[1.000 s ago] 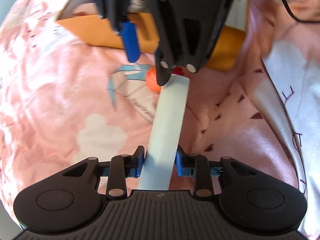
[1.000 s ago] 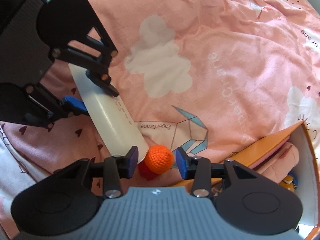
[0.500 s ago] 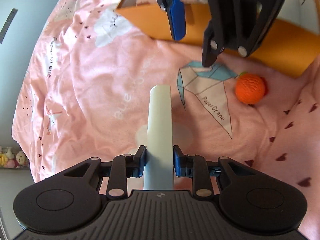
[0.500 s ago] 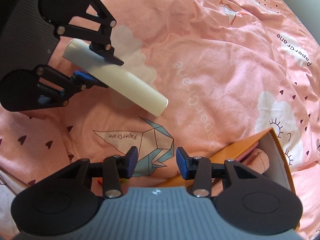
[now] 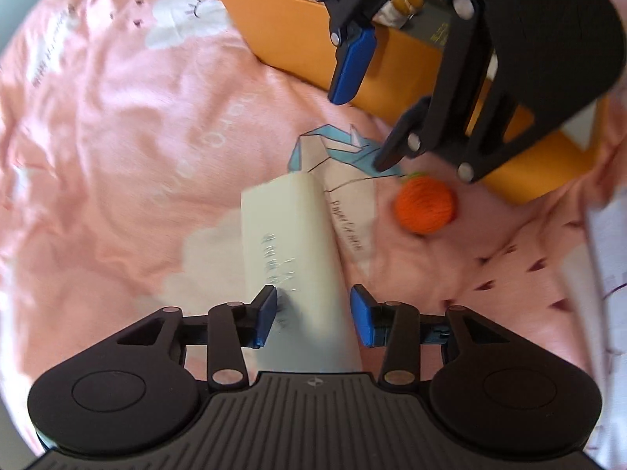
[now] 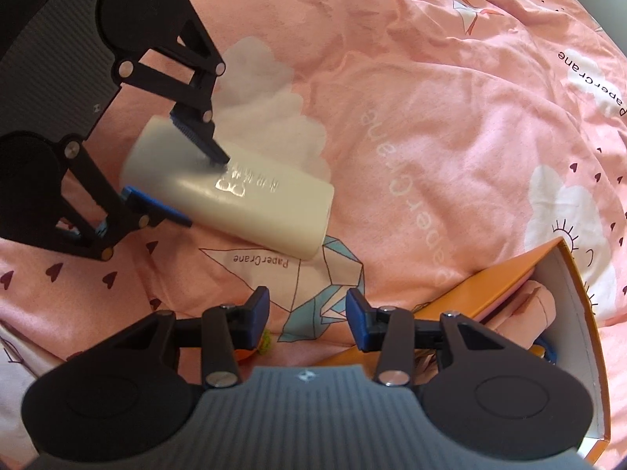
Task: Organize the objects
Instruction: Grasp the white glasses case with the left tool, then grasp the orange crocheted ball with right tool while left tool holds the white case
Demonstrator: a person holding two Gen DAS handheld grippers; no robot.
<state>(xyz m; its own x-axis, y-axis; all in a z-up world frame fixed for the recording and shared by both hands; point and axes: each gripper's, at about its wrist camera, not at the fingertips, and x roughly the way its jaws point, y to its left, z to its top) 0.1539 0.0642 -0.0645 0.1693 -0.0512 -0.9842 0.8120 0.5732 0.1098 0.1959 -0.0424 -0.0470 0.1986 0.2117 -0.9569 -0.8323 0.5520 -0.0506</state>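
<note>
A pink bedspread (image 5: 117,149) printed with white clouds and a paper-crane drawing fills both views and carries everything else. At about one o'clock in the left wrist view an open orange box (image 5: 298,35) rests on it, with soft toys showing over its wall; in the right wrist view the same box sits at four o'clock, a pink plush piece inside it.

The cream tube (image 5: 292,250) lies flat on the bedspread at the centre of the left wrist view, pointing toward twelve o'clock, its far end touching the crane drawing. The left gripper (image 5: 311,315) straddles the tube's near end at six o'clock. Its jaws have just been opening: the blue pads stand spread, the right one clearly off the tube, the left one just beside the tube's edge, with the tube between them.

The right gripper (image 6: 307,319) hovers over the crane drawing with its jaws parted and nothing between them; seen from the left wrist it hangs at one o'clock before the box.

The orange knitted ball (image 5: 425,205) rests on the bedspread at three o'clock of the tube's far end, near the box wall and beneath the right gripper.
</note>
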